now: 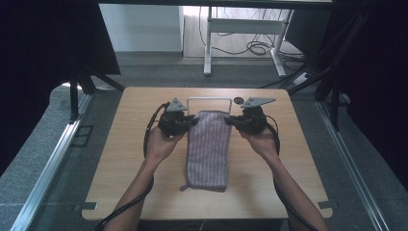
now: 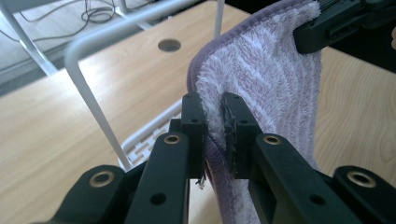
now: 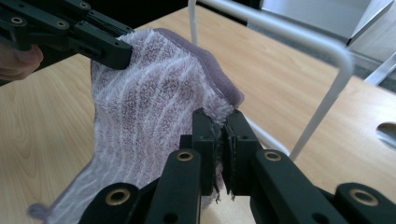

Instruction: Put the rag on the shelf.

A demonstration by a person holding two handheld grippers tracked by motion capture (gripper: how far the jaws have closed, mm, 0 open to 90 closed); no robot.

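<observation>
One towel (image 1: 208,148) | two tools, left (image 1: 193,120), right (image 1: 228,121), clamping it | one rack (image 1: 210,99)

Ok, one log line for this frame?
left gripper shut on towel corner | right gripper shut on other corner | rack behind

Dim high view; soft, slightly blurred close-ups.

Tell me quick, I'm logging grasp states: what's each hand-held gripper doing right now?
Left hand-held gripper: closed on the far left corner of the striped towel.
Right hand-held gripper: closed on the towel's far right corner.
</observation>
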